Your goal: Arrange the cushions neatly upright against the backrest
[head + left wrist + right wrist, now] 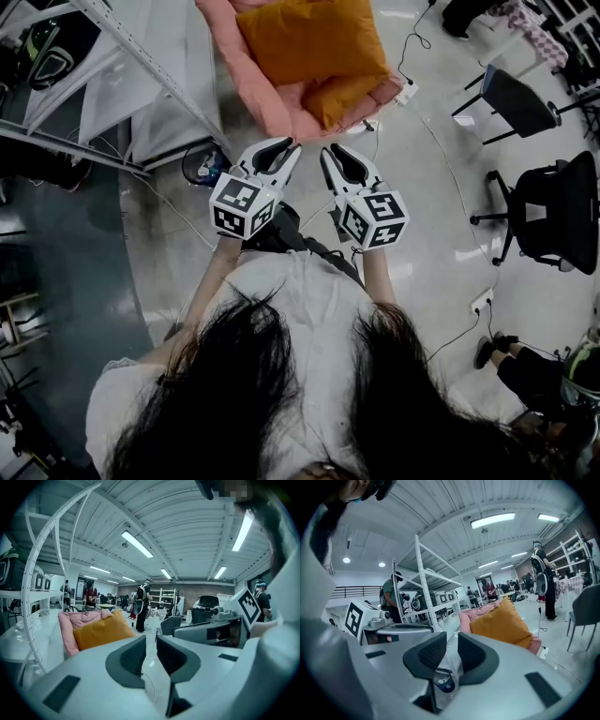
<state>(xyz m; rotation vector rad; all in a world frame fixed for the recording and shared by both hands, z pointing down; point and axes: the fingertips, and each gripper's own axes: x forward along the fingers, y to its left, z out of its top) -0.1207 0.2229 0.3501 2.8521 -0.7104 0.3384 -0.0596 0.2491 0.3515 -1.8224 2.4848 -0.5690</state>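
Close before the person's chest, the left gripper [284, 147] and the right gripper [328, 153] were held side by side above the glossy floor [441, 187], both aimed at the pink sofa [270, 105]. Each gripper view showed its jaws a narrow gap apart, with nothing between them, only floor seen through the slit. Just beyond the left gripper, a blue round object [201, 165] sat on the floor beside a metal rack [141, 66]. Farther off, well apart from both grippers, a smaller orange cushion [343, 95] lay at the sofa seat's front edge, near a white power strip [405, 92]. Behind it, a large orange cushion [309, 37] leaned tilted across the seat, with the pink backrest showing past its far edge.
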